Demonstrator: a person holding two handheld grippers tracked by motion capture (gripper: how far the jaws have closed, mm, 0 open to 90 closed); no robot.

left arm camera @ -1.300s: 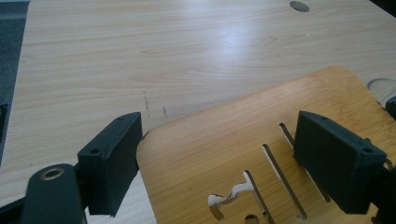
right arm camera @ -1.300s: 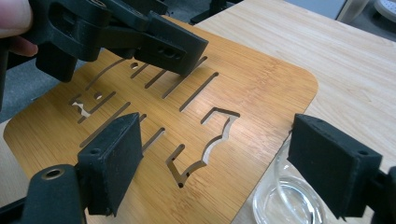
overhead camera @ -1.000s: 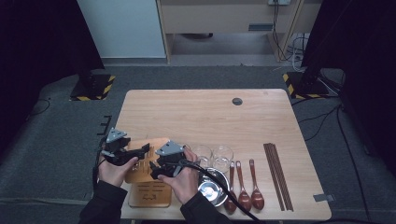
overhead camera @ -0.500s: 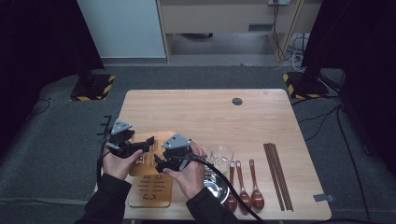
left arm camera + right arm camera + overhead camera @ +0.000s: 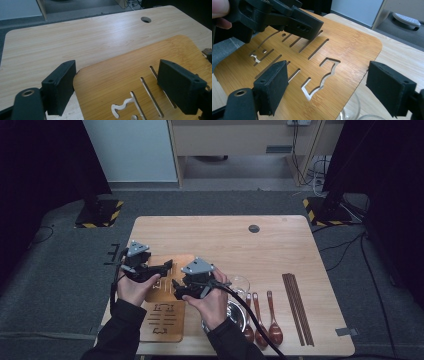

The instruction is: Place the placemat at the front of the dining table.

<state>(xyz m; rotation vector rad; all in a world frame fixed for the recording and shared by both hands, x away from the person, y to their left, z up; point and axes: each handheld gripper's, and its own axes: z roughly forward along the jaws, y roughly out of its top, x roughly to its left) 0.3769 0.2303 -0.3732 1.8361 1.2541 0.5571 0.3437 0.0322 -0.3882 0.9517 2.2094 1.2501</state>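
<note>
A bamboo board [image 5: 162,320] with slots and shaped cut-outs lies flat near the table's front left. Both grippers hover just above its far half. My left gripper [image 5: 167,266] points right, open, with nothing between its pads. In the left gripper view its jaws [image 5: 117,75] straddle the rounded corner of the board [image 5: 150,57] without touching it. My right gripper [image 5: 176,289] points left toward the other one and is open too. The right gripper view [image 5: 328,75] looks over the board [image 5: 347,45], with the left gripper [image 5: 297,17] at the upper left.
A clear glass [image 5: 241,283] stands right of the board, its rim near the board's edge [image 5: 352,110]. A metal bowl [image 5: 235,312], three brown spoons [image 5: 260,320] and dark chopsticks [image 5: 298,310] lie along the front right. The table [image 5: 260,250] has a cable hole [image 5: 254,228].
Both hands have risen a little and drifted toward the far side of the board, slightly to the right. The jaws stand as wide as before, and the board has not moved.
</note>
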